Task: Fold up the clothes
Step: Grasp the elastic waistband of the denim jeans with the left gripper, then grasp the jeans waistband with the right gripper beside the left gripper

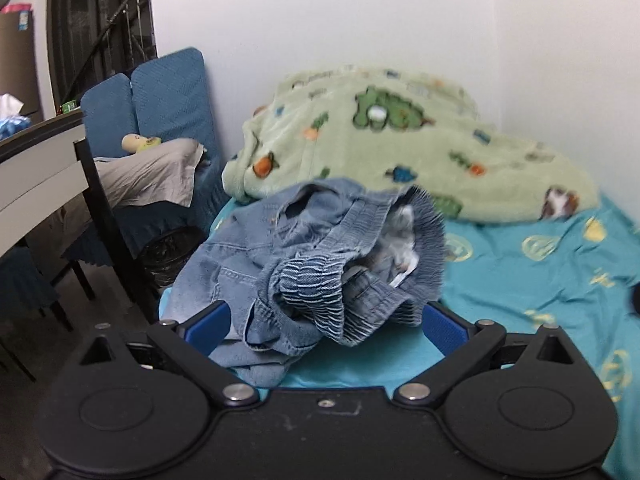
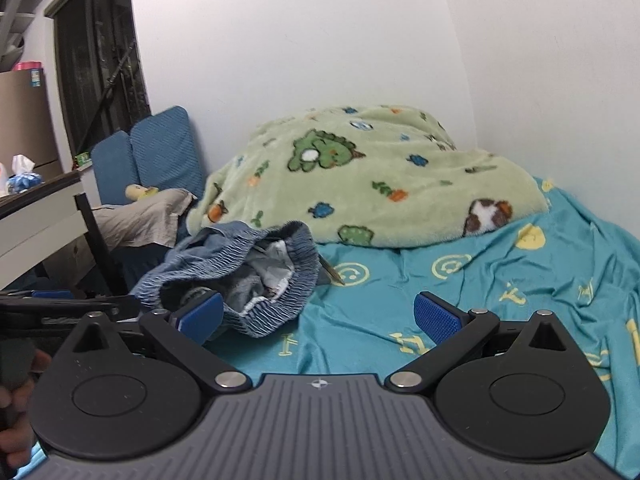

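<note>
A crumpled pair of blue denim shorts (image 1: 312, 256) with an elastic ribbed waistband lies bunched on the teal bed sheet (image 1: 540, 280). My left gripper (image 1: 326, 326) is open, its blue pads (image 1: 210, 326) on either side of the near edge of the heap. In the right wrist view the shorts (image 2: 240, 276) lie ahead and to the left, waistband gaping toward me. My right gripper (image 2: 320, 316) is open and empty over the sheet (image 2: 500, 292), its left pad (image 2: 200, 316) close to the waistband. The left gripper's body (image 2: 72, 304) shows at the left edge.
A light green cartoon-print fleece blanket (image 1: 400, 144) is heaped at the back of the bed against the white wall. Blue cushions (image 1: 160, 96) and a grey pillow (image 1: 152, 176) lie at the left. A dark chair and a white desk (image 1: 36, 172) stand beside the bed.
</note>
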Motion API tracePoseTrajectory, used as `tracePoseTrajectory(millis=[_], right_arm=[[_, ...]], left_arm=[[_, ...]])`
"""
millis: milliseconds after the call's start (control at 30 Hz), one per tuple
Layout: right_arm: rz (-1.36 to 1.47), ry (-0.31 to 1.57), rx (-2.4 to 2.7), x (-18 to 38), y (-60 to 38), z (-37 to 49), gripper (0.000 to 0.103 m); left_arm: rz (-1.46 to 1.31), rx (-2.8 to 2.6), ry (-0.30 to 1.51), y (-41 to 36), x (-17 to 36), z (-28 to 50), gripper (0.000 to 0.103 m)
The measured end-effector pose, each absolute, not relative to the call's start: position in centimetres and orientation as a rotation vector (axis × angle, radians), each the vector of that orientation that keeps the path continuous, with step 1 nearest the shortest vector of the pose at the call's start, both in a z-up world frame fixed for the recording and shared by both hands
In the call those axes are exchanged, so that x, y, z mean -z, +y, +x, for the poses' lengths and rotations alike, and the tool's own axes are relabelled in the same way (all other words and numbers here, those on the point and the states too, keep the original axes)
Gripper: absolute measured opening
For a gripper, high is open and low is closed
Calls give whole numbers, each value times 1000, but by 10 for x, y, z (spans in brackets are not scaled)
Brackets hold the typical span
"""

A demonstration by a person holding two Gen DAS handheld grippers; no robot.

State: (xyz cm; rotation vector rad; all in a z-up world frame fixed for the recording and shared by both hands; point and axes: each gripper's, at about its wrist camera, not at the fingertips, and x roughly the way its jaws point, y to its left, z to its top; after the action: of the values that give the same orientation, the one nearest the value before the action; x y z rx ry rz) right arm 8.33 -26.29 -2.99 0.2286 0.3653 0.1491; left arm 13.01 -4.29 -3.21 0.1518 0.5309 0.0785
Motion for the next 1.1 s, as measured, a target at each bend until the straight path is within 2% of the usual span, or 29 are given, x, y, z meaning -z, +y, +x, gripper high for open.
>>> tracePoseTrajectory(millis=[133,300,333,467,500,533,600,667,767,1100], right_arm=[[273,359,-103,36,-275,100,103],[334,387,-88,49,-287,112,103],[348,394,-89,51,-289,113,103],[383,403,-97,58,-291,117,103],[385,406,-101,60,-290,117,103],[387,409,-107,61,-290,117,103],[382,412,-117,63,-288,117,103],[368,411,-119,63,-287,118,103],[351,404,-117,62,-285,114,103],[329,370,-115,59,-285,106,102]], left_arm=[[181,-134,572,-45,51,165,101],[283,-228,534,-36,86,191,100],[285,-250,524,-32,92,194,96],[203,-280,500,-15,92,198,94],[182,-282,492,-12,92,199,86],[170,-274,498,-13,88,201,67],[146,-256,510,-16,81,205,40],[127,-242,509,-16,73,202,31],[106,-229,487,-15,59,188,25],[24,-125,391,-28,-6,99,23]])
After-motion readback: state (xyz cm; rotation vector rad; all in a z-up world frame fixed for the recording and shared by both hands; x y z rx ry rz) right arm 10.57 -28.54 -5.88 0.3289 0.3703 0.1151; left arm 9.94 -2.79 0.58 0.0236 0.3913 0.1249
